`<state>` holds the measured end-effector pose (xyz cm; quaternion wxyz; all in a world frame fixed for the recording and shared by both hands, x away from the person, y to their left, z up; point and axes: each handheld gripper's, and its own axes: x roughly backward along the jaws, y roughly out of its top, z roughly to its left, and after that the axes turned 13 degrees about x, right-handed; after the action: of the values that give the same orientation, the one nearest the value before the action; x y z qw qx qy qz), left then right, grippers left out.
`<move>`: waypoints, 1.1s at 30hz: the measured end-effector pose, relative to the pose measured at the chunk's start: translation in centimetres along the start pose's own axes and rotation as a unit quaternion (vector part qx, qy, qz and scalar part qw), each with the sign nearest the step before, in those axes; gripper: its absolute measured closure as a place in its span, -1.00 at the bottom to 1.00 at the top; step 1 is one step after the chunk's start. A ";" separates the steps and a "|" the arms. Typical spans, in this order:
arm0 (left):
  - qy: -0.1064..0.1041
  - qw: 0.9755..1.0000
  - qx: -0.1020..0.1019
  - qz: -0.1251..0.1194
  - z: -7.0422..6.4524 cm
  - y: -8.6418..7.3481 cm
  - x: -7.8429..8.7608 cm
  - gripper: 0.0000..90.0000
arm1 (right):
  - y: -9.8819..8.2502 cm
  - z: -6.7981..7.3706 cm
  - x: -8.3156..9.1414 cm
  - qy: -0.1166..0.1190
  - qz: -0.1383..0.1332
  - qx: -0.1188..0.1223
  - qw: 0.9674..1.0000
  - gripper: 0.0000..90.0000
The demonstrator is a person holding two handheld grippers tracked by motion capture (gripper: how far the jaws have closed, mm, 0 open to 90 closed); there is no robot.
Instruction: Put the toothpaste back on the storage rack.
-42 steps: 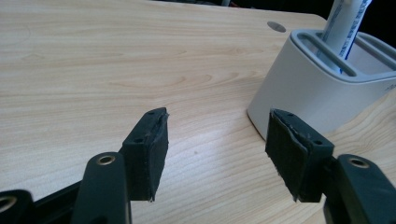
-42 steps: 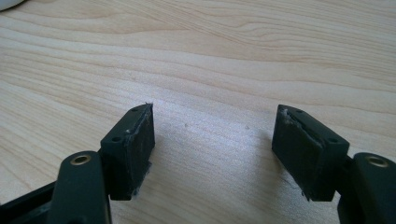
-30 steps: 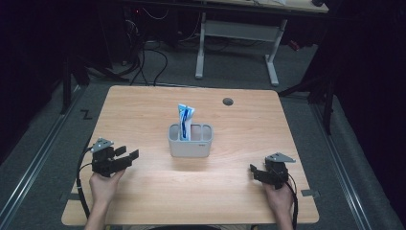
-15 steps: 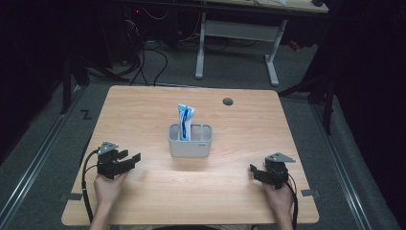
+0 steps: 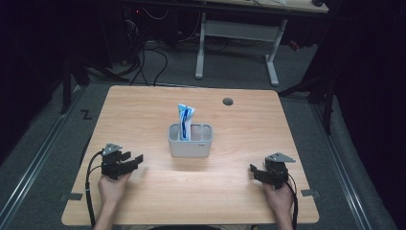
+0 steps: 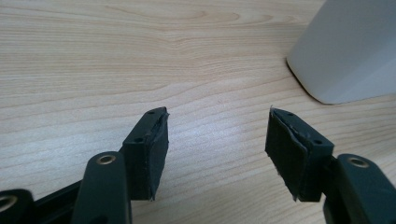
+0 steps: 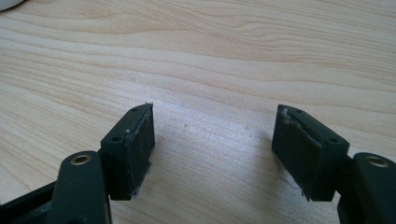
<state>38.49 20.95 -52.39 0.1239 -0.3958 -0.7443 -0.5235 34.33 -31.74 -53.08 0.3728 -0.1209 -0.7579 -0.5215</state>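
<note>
My left gripper (image 5: 128,163) sits low over the near left part of the table (image 5: 143,110), held in my left hand (image 5: 112,189). Its jaws stand wide apart with nothing between them; in the left gripper view I see bare wood grain in the gap (image 6: 217,140), and the black pads are worn at their edges. The jaws point toward the middle of the table.

My right gripper (image 5: 262,173) is at the near right, held in my right hand (image 5: 280,201), jaws also spread wide and empty, bare wood between them in the right gripper view (image 7: 212,140). A grey three-cornered plate rides on top of each gripper, and a cable trails back from each along my forearms.

The thing nearest both is the white holder (image 5: 190,141), a small box with compartments, standing upright at the middle of the table, well apart from both grippers. A blue and white toothpaste tube (image 5: 185,120) stands in its left compartment, sticking up above the rim and leaning slightly. In the left gripper view the holder's rounded lower corner (image 6: 345,51) shows at the upper right, resting flat on the wood, not touched by the jaws.

A round dark cable hole (image 5: 228,101) sits near the table's far edge, right of centre. Beyond the table, a white desk frame (image 5: 237,43) stands on the dark floor.
</note>
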 end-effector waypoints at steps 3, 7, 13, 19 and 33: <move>0.024 1.000 -0.017 0.003 -0.5 0.0 -0.6 -0.12 | 0.0 0.0 0.0 0.000 0.000 0.000 1.000 -0.34; 0.038 0.999 -0.033 0.008 -1.0 -0.1 -1.3 -0.11 | 0.0 0.0 0.0 0.000 0.000 -0.001 1.000 -0.34; 0.050 0.998 -0.049 0.010 -1.6 -0.4 -2.2 -0.11 | 0.0 0.0 0.0 0.000 0.000 -0.001 1.000 -0.33; 0.060 0.996 -0.062 0.007 -1.8 -0.5 -2.7 -0.11 | 0.0 0.0 0.0 0.000 0.000 -0.001 1.000 -0.34; 0.085 0.992 -0.095 0.010 -2.7 -0.7 -3.2 -0.20 | 0.0 0.0 0.0 -0.001 0.000 -0.001 1.000 -0.34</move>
<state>39.51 17.03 -53.63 0.1536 -0.3671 -0.6744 -0.6220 34.33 -31.74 -53.08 0.3724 -0.1219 -0.7575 -0.5222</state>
